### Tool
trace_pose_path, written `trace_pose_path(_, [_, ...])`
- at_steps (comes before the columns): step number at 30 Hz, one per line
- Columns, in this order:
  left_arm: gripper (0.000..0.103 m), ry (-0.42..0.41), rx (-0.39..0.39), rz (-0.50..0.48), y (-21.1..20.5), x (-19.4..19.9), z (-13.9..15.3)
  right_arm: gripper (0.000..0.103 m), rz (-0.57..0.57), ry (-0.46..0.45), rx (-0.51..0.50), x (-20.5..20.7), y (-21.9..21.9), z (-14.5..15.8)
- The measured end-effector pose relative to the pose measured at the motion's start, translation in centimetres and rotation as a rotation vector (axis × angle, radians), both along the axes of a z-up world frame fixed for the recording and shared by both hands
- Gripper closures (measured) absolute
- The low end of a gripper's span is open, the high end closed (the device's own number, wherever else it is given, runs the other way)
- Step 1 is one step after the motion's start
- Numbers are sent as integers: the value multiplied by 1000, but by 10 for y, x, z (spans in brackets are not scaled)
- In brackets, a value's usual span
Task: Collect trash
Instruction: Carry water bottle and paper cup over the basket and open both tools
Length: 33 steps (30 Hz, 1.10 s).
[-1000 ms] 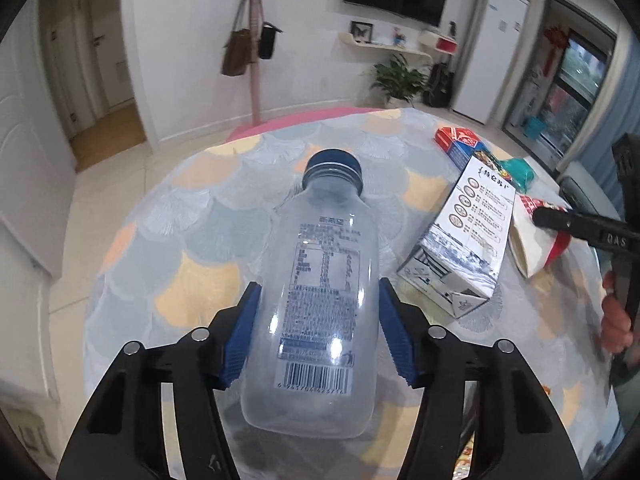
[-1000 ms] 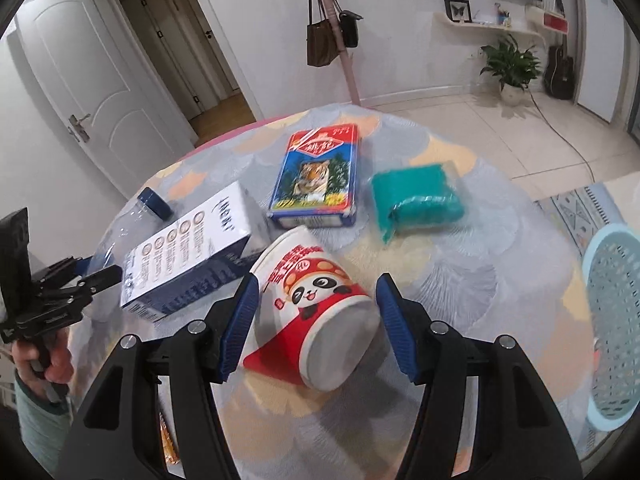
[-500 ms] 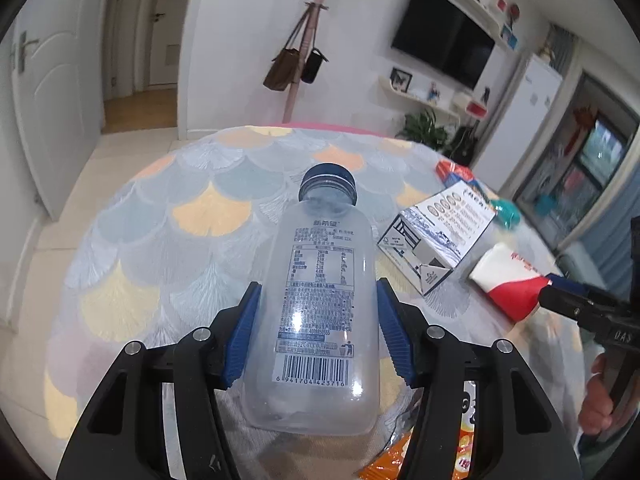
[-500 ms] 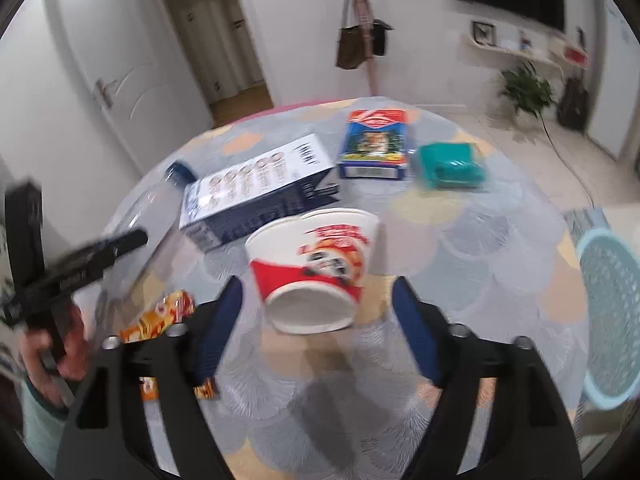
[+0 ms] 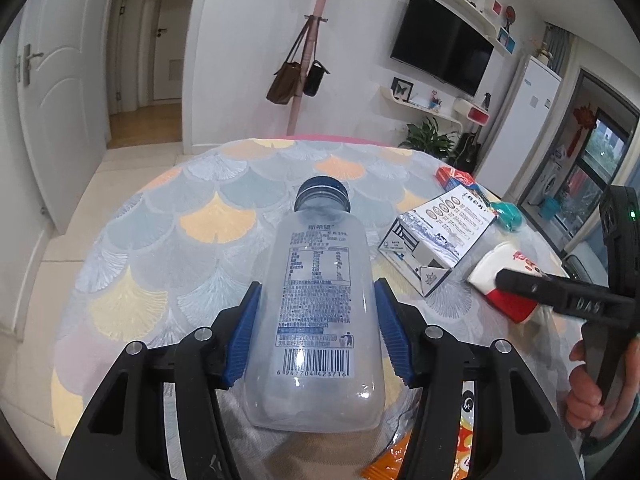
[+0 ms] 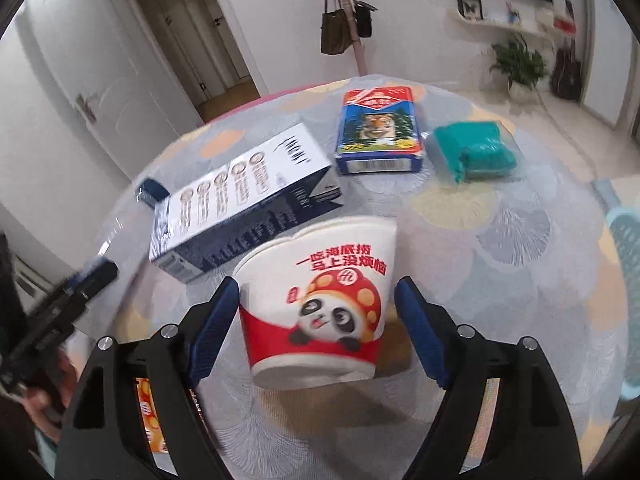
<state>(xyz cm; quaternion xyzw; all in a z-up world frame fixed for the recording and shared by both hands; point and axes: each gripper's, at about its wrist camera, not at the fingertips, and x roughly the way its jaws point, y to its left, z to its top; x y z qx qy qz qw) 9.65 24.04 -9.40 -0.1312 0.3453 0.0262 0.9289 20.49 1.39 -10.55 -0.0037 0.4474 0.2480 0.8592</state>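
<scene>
A clear plastic bottle [image 5: 320,248] with a dark blue cap lies along my left gripper [image 5: 318,286], cap pointing away. Both blue pads press its sides, so the gripper is shut on it. A white and red paper cup [image 6: 320,292] with a panda print sits between the fingers of my right gripper [image 6: 317,282], base toward the camera. Those jaws are closing: the left pad is at the cup's wall and a gap shows at the right pad. In the left wrist view the cup [image 5: 504,276] lies partly behind the right gripper [image 5: 560,296].
On the round table [image 5: 200,240] with its fan-patterned cloth lie a blue and white carton [image 6: 240,200], a tiger-print box [image 6: 376,128] and a teal packet [image 6: 474,152]. An orange snack wrapper [image 5: 460,452] lies near my left gripper. A pale blue basket [image 6: 624,280] stands beyond the table's right edge.
The right gripper spread its fingers, drew back, then came in around the cup, which now points its base at the camera. The left gripper shifted and rolled with the bottle still gripped.
</scene>
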Motion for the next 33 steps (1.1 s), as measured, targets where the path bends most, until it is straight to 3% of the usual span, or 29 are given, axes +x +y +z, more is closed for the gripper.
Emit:
trace_pose_path(8, [49,-47,0,12,-2,-12,7,39,43,-117,-9,-32,3,19])
trace_pose_path(11, [50,-77,-44,13,-3,-22,14,39,31,-156,4,-44,-10,33])
trace_pose_path(18, [50,-161,-44,-12,-25,-42,49,39,-25,-240,56,-64,-53,71])
trace_pose_path(26, [50,-230,-27,-126,-89,-40,88,39,-161,-312,102,-79,-129,104])
trace_pose_path(33, [50,-242,-28,-241,-158,-17,103,39,-302,-306,132,-78,-204,106])
